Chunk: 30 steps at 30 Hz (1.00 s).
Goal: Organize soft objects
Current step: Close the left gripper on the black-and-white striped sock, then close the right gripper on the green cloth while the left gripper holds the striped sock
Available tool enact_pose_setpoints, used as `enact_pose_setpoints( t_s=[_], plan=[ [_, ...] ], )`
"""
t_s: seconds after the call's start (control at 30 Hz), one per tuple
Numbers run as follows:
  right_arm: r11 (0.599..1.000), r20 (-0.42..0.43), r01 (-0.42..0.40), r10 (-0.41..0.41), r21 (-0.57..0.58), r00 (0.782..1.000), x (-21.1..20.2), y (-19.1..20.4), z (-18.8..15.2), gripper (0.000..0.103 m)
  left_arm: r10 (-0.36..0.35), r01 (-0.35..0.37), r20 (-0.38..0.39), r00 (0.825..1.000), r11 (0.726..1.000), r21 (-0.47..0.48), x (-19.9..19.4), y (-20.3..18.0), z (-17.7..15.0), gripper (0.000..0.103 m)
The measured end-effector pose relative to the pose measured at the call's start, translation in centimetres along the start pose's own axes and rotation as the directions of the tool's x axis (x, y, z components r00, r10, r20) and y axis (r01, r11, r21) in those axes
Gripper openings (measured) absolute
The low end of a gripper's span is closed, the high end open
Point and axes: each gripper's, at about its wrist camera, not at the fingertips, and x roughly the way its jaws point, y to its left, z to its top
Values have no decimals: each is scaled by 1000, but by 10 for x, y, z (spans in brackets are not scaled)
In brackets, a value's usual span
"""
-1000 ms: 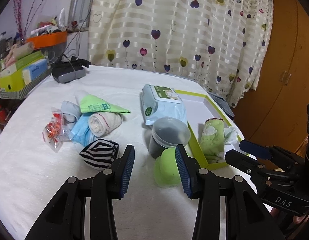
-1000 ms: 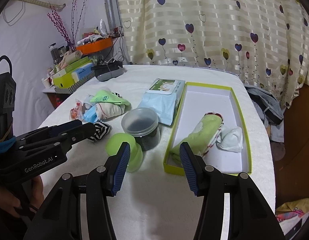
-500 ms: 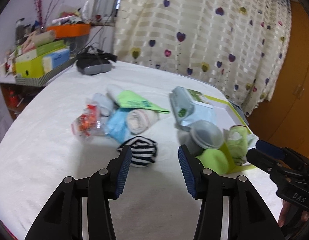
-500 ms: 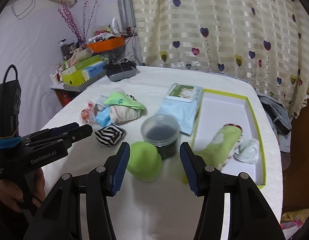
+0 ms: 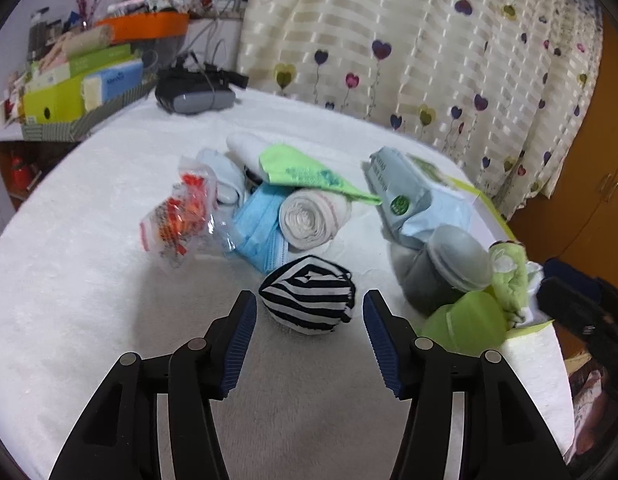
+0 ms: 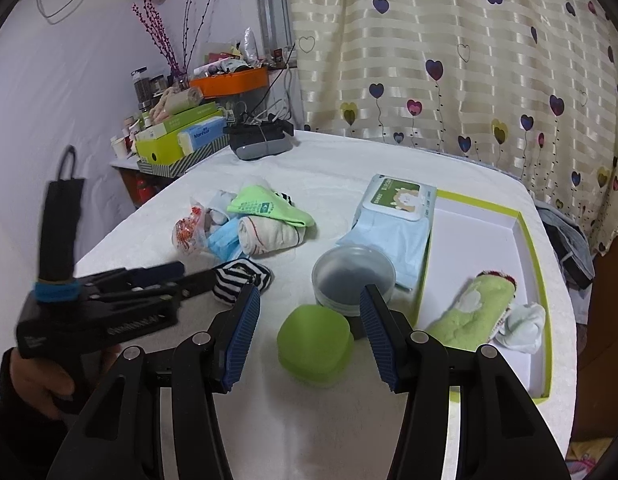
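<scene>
In the left wrist view, the left gripper [image 5: 309, 312] is spread wide with nothing held, its blue-padded fingers [image 5: 239, 340] flanking a black-and-white striped sock ball [image 5: 309, 300] on the white-covered bench [image 5: 89, 280] without touching it. Just beyond lies a heap: a rolled white sock [image 5: 311, 220], a blue face mask [image 5: 261, 232], a light green sock [image 5: 309, 176] and a clear snack bag [image 5: 177, 220]. To the right stand a wet wipes pack [image 5: 413, 196], a lidded dark jar [image 5: 441, 268] and a green plastic cup [image 5: 463, 322].

In the right wrist view, the right gripper [image 6: 309, 332] is also wide open and empty, held above the green plastic cup [image 6: 315, 352], with the jar [image 6: 353, 280] just behind. A green plush sock [image 6: 475, 312] and a small white sock [image 6: 523, 326] lie inside the lime-edged box [image 6: 529, 248].
</scene>
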Motion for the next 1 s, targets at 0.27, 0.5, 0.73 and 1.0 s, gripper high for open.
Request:
enact_pose_setpoints(
  t_s=[0.27, 0.5, 0.73, 1.0],
  plan=[
    [1000, 2, -9, 9, -11, 1000, 9, 1, 9, 53, 11, -11, -58, 998, 1000, 0, 33, -3, 1, 55],
    [1000, -5, -19, 19, -12, 1000, 18, 1, 12, 53, 23, -23, -64, 998, 1000, -8, 43, -4, 2, 53],
    [999, -8, -25, 25, -22, 1000, 27, 5, 20, 53, 15, -17, -51, 999, 998, -53, 36, 10, 2, 14],
    [997, -42, -35, 33, -62, 999, 50, 17, 38, 53, -9, 8, -9, 1000, 997, -78, 15, 22, -1, 12]
  ],
)
